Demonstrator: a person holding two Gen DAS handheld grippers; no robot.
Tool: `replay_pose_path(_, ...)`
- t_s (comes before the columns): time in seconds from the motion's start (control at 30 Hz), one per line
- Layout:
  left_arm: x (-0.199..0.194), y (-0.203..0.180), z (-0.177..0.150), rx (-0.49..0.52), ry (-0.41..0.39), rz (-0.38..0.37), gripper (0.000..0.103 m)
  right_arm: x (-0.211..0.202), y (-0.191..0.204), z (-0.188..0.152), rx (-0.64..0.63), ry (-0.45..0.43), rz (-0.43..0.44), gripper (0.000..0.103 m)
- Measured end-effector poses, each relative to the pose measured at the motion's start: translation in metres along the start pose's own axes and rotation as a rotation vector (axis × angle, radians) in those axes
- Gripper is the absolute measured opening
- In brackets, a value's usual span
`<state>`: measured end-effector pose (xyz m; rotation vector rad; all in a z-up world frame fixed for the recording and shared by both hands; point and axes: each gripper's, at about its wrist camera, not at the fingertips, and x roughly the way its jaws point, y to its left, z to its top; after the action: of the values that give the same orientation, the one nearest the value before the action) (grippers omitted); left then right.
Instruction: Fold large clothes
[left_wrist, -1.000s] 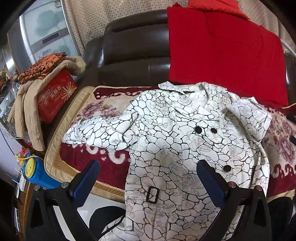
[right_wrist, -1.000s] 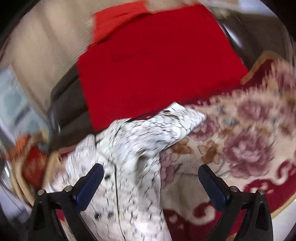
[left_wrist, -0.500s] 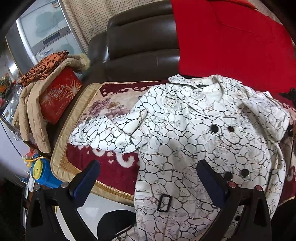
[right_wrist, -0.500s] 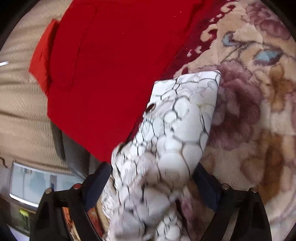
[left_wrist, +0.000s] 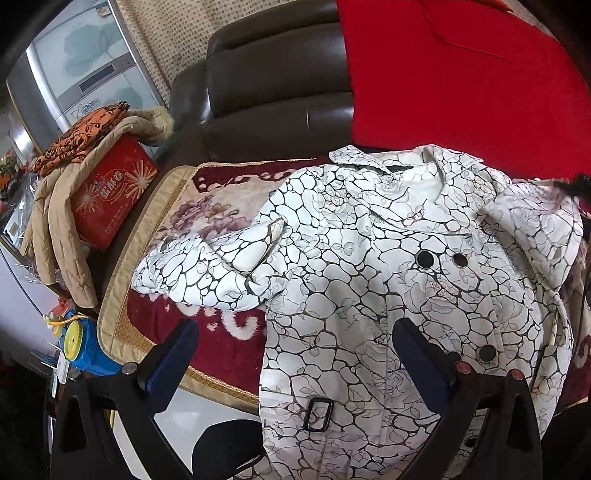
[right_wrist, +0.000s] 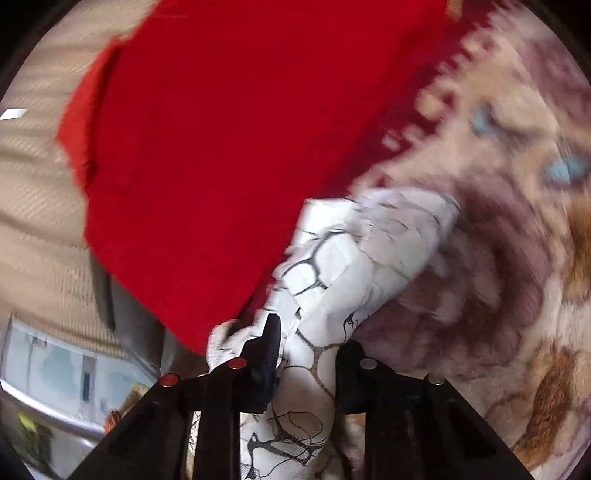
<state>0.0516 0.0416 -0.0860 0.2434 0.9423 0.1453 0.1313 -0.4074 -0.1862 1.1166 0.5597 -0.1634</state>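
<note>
A white coat (left_wrist: 369, 288) with a black crackle pattern lies front up on a floral sofa blanket (left_wrist: 207, 221), its hem hanging over the front edge. Its left sleeve (left_wrist: 207, 273) lies out to the side. My left gripper (left_wrist: 295, 354) is open and empty, above the coat's lower left side. My right gripper (right_wrist: 306, 354) is shut on the coat's right sleeve (right_wrist: 362, 251), the cloth pinched between the pads; the cuff end points away over the blanket (right_wrist: 517, 258). That view is blurred.
A red garment (left_wrist: 461, 81) hangs over the brown leather sofa back (left_wrist: 277, 92); it also shows in the right wrist view (right_wrist: 240, 147). On the left armrest sit a red box (left_wrist: 110, 192), a beige jacket (left_wrist: 55, 240) and orange cloth. A blue toy (left_wrist: 85, 347) lies below.
My right gripper has closed on the right sleeve, which a second ago lay loose in front of its open jaws. My left gripper has moved closer to the coat and stays open.
</note>
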Motion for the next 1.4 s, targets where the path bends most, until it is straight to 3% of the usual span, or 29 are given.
replay_pose_path(0.13,0.000,0.009,-0.001,-0.018,0.001,0.015,0.103,-0.014,0.053,-0.019,-0.209,-0.031,0.130,0.025)
replay_pose_path(0.27,-0.001,0.024,-0.004,-0.045,0.000,0.046,0.103,-0.017,0.106,-0.059,-0.429,0.004,0.223,0.025)
replay_pose_path(0.4,-0.005,0.042,-0.010,-0.074,-0.001,0.074,0.103,-0.004,0.146,-0.117,-0.594,0.141,0.313,0.025)
replay_pose_path(0.57,-0.011,0.062,-0.017,-0.106,-0.011,0.108,0.103,0.025,0.167,-0.204,-0.715,0.379,0.320,0.027)
replay_pose_path(0.63,-0.012,0.069,-0.019,-0.120,-0.010,0.116,0.103,0.043,0.165,-0.228,-0.725,0.480,0.285,0.038)
replay_pose_path(0.67,-0.012,0.072,-0.021,-0.125,-0.009,0.117,0.103,0.047,0.163,-0.237,-0.718,0.528,0.260,0.066)
replay_pose_path(0.7,-0.012,0.075,-0.023,-0.130,-0.007,0.119,0.103,0.048,0.159,-0.242,-0.700,0.546,0.255,0.084)
replay_pose_path(0.87,-0.004,0.084,-0.030,-0.153,0.017,0.084,0.103,0.035,0.150,-0.228,-0.621,0.463,0.216,0.085)
replay_pose_path(1.13,0.024,0.081,-0.035,-0.195,0.075,-0.013,0.103,-0.006,0.099,-0.164,-0.386,0.332,0.077,0.082)
replay_pose_path(1.4,0.044,0.073,-0.042,-0.204,0.170,-0.080,0.103,0.029,0.074,-0.172,-0.390,0.439,-0.137,0.068)
